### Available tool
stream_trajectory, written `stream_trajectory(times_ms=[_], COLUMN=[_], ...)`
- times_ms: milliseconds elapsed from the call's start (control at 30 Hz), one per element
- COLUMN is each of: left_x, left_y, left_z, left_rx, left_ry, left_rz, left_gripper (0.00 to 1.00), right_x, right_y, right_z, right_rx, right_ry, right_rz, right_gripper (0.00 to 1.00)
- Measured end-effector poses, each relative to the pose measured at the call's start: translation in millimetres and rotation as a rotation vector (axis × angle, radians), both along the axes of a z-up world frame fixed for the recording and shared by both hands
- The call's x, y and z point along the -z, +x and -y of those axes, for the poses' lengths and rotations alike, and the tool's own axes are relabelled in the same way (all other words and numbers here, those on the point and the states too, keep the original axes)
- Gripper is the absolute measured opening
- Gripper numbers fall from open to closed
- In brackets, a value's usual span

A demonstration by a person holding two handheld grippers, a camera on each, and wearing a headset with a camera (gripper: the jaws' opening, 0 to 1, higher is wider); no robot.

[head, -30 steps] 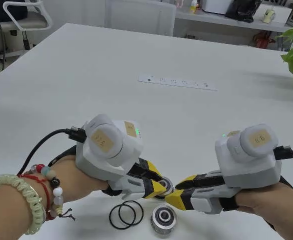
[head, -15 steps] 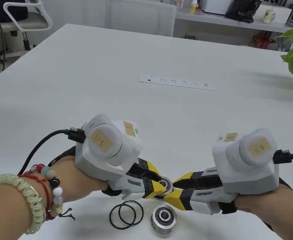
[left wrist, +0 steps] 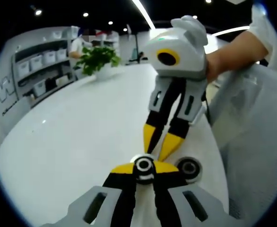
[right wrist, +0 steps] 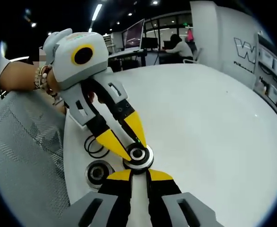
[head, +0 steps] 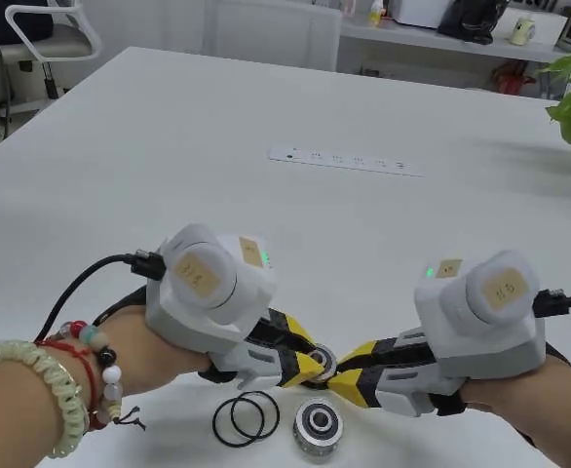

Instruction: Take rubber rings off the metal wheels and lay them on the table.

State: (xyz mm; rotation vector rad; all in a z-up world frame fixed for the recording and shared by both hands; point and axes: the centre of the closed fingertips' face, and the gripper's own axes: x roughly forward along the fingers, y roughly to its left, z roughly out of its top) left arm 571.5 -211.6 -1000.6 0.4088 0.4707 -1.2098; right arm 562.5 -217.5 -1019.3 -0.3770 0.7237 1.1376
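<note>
Jaws closed on one metal wheel (head: 323, 359), left gripper (head: 310, 365) and right gripper (head: 344, 382) alike — second wheel (head: 318, 425), two rubber rings (head: 232, 417) alongside

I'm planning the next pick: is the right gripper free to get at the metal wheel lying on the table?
Probably yes: the loose metal wheel lies uncovered close by the right gripper, the rubber rings clear of it. That gripper's tips are at the held wheel in the left gripper.
</note>
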Motion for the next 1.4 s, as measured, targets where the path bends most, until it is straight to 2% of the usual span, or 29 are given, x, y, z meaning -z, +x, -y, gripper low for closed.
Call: stream_trajectory(times_ms=[233,333,367,467,567,733,800,833,933,1167,1267,1400], left_x=[-0.1,-0.2,-0.2,-0.2,-0.2,-0.2,-0.2,-0.1,-0.1,0.0,0.1,0.3], left_y=[0.4,0.3,0.3,0.4,0.1,0.0,0.0,0.0,-0.3,0.4,0.6,0.9], left_z=[-0.3,-0.4,-0.3,-0.3,-0.2,0.0,0.0,-0.1,-0.1,-0.6,-1.2,-1.7], left_rx=[-0.002,-0.007,-0.007,-0.008,-0.009,-0.007,-0.007,-0.007,-0.008,-0.012,-0.016,-0.02], left_ry=[-0.002,-0.004,-0.005,-0.005,-0.003,0.001,0.002,0.002,0.002,-0.001,-0.001,-0.003], left_rz=[0.0,-0.003,-0.003,-0.001,0.001,0.005,0.006,0.006,0.006,0.008,0.007,0.005], left_gripper=[0.14,0.14,0.14,0.14,0.14,0.14,0.14,0.14,0.14,0.14,0.14,0.14], right_x=[0.2,0.4,1.0,1.4,1.6,-3.7,-8.9,-10.4,-9.1,-8.7,-9.1,-8.7], right_y=[-0.4,2.9,2.3,3.4,4.2,7.8,11.1,10.1,9.0,9.6,9.0,9.7], right_z=[0.1,3.1,2.7,3.2,4.5,7.6,7.1,6.8,6.1,5.5,3.6,4.3], right_rx=[0.009,0.033,0.048,0.073,0.141,0.267,0.292,0.311,0.302,0.354,0.35,0.367], right_ry=[0.004,0.001,0.01,0.015,0.036,0.12,0.168,0.18,0.175,0.192,0.174,0.166], right_rz=[-0.006,-0.006,-0.025,-0.044,-0.11,-0.243,-0.253,-0.286,-0.274,-0.306,-0.283,-0.287], right_gripper=[0.07,0.0,0.0,0.0,0.0,0.0,0.0,0.0,0.0,0.0,0.0,0.0])
